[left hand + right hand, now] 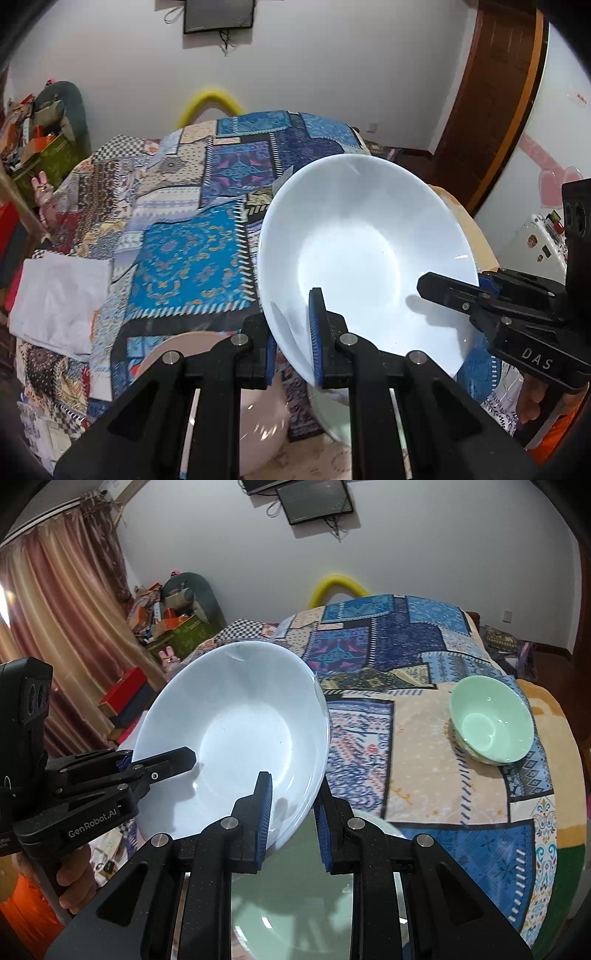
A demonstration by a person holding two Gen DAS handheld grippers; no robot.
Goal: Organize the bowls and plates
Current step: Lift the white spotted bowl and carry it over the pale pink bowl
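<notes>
A large white deep plate (362,236) hangs tilted above the patchwork bed cover, held from both sides. My left gripper (291,332) is shut on its near rim, one blue pad inside and one outside. At the right of the left wrist view my right gripper (443,291) pinches the opposite rim. In the right wrist view the white plate (236,731) fills the left half, my right gripper (293,794) is shut on its edge, and my left gripper (184,758) grips the far side. A mint green bowl (491,723) stands on the cover to the right.
Below the grippers lie a pink bowl (221,387) and a pale green plate (295,904). A white cloth (59,295) lies on the bed's left side. Boxes and clutter (166,620) stand beyond the bed by the curtain (55,627).
</notes>
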